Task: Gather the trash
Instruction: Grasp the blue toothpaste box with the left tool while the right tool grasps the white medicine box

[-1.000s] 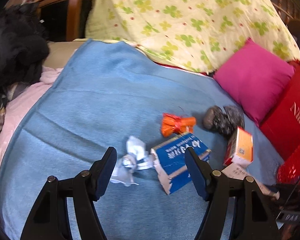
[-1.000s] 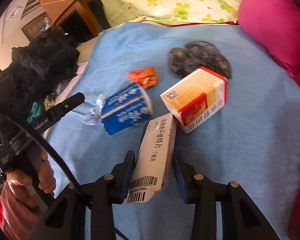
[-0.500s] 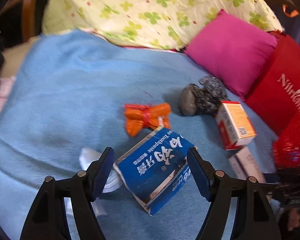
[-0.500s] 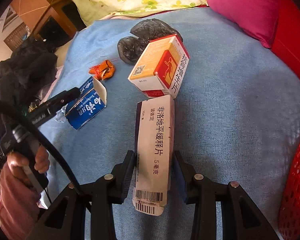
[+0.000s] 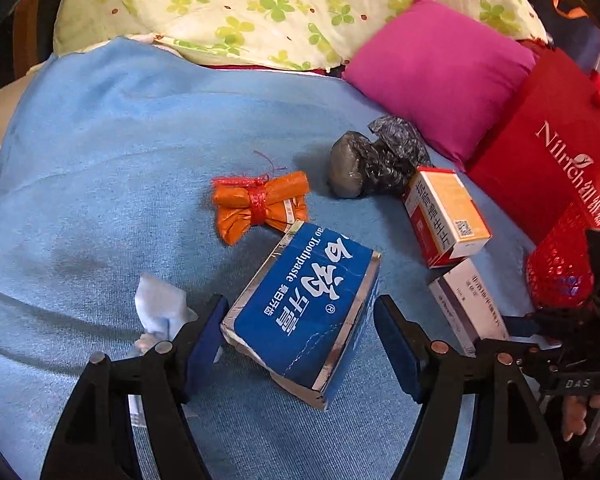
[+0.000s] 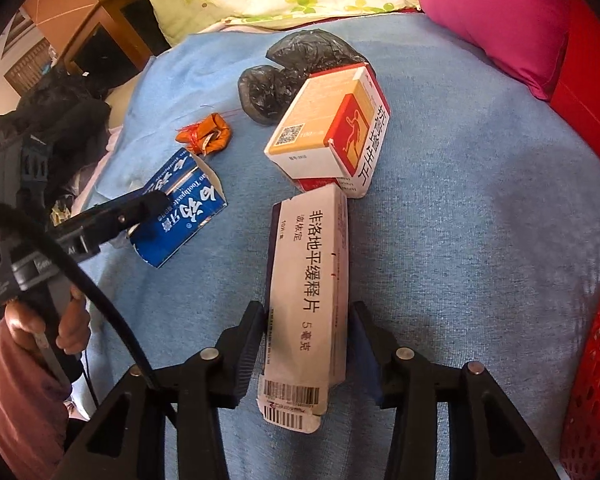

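Observation:
On the blue blanket (image 5: 100, 160) lies a torn blue toothpaste box (image 5: 304, 304). My left gripper (image 5: 300, 336) is open and straddles it, with a gap at each pad. A long white medicine box (image 6: 308, 280) rests flat on the blanket between the fingers of my right gripper (image 6: 308, 328). Those jaws are opening, and a slit shows at the right pad. Beyond it are an orange-and-white box (image 6: 328, 136), a black plastic bag (image 6: 292, 68) and an orange wrapper (image 5: 260, 204). A crumpled tissue (image 5: 160, 312) lies by my left finger.
A red mesh basket (image 6: 596, 380) stands at the right edge, with a red bag (image 5: 560, 152) and a pink cushion (image 5: 440, 68) behind it. A flowered quilt (image 5: 280, 4) covers the far end. Dark clothes (image 6: 48, 120) are piled at the left. A hand (image 6: 64, 320) holds the left gripper.
My left gripper has closed in on the toothpaste box, which now lies between its fingers. The white box has come down flat onto the blanket, and my right jaws have parted slightly.

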Demonstrator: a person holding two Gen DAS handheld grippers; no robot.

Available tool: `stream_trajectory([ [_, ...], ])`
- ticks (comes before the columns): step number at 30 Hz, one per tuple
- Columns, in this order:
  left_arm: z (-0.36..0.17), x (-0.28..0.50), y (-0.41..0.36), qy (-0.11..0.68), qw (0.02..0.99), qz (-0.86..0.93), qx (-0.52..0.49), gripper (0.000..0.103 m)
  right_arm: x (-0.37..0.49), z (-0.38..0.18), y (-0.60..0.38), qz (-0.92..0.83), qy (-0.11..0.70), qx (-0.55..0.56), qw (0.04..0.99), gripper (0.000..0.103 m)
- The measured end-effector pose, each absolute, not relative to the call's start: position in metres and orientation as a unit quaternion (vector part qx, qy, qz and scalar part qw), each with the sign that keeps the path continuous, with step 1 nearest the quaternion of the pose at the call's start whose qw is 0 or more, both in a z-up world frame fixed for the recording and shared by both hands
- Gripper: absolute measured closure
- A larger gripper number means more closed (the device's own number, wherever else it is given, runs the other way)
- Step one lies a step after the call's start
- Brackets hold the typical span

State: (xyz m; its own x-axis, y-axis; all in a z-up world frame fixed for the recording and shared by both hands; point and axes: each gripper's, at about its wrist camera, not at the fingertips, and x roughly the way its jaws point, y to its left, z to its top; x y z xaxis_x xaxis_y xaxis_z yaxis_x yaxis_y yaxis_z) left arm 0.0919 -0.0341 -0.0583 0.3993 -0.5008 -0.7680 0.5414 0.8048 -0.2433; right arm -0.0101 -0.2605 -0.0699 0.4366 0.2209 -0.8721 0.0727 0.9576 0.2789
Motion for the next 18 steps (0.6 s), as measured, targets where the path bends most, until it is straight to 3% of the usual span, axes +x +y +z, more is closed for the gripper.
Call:
stream_trajectory([
  [4, -0.060, 0.090, -0.046, 0.451, 0.839, -0.302, 0.039, 0.028, -0.007, -0.067, -0.256, 0.038, 0.527, 0.132, 0.839, 0.047],
  [10, -0.059, 0.078, -0.058, 0.444, 0.843, -0.293, 0.077, 0.028, -0.004, -0.070, -0.247, 0.030, 0.523, 0.096, 0.846, 0.047],
  [12, -0.059, 0.075, -0.058, 0.445, 0.844, -0.289, 0.078, 0.029, -0.005, -0.070, -0.244, 0.027, 0.522, 0.078, 0.849, 0.054],
  [13, -0.059, 0.073, -0.058, 0.445, 0.844, -0.289, 0.077, 0.035, -0.006, -0.070, -0.243, 0.026, 0.520, 0.068, 0.851, 0.056],
  [18, -0.058, 0.063, -0.061, 0.440, 0.845, -0.291, 0.084, 0.039, -0.009, -0.067, -0.249, 0.031, 0.514, 0.079, 0.853, 0.058],
])
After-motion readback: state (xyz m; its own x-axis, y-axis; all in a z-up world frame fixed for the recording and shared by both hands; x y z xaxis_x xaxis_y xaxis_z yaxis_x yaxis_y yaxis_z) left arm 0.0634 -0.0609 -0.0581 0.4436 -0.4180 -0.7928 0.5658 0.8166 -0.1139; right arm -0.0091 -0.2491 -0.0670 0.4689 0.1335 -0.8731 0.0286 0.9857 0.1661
